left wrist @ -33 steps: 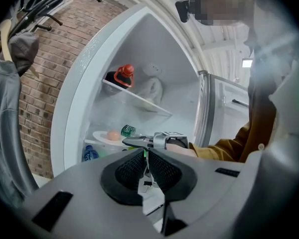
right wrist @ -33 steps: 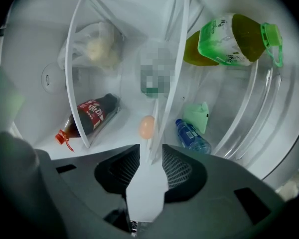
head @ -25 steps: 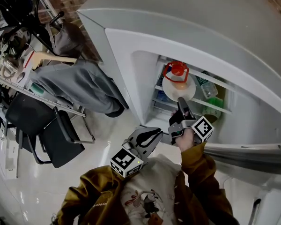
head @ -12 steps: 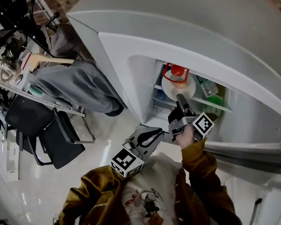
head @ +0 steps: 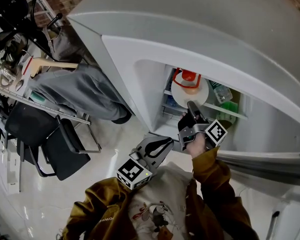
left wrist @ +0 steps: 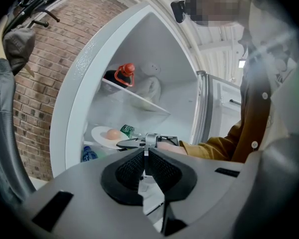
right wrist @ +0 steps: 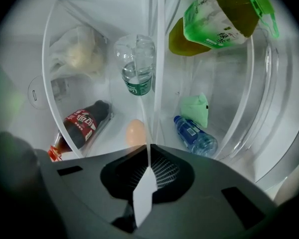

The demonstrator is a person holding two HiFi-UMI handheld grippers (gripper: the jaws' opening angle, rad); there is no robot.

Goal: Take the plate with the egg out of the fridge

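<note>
A white plate (head: 182, 95) carrying an egg (left wrist: 112, 134) rests on a shelf inside the open fridge (head: 140, 69). My right gripper (head: 191, 105) reaches into the fridge at the plate's near edge. Its jaws have just been closing. In the right gripper view they are shut on the plate's rim (right wrist: 143, 193), seen edge-on between the pads, with the egg (right wrist: 135, 132) just beyond. My left gripper (head: 160, 146) hangs in front of my chest, outside the fridge. It is shut and holds nothing.
A cola bottle (right wrist: 82, 121), a blue water bottle (right wrist: 194, 133), a clear bottle (right wrist: 137, 66), a green tea bottle (right wrist: 219, 14) and a green pouch (right wrist: 195, 109) lie around the plate. A red-handled jug (left wrist: 124, 73) stands on the shelf above. The door (head: 270, 159) stands open at right.
The right gripper's jaws have closed onto the plate's rim. Both hands have kept their places, and the plate has not moved.
</note>
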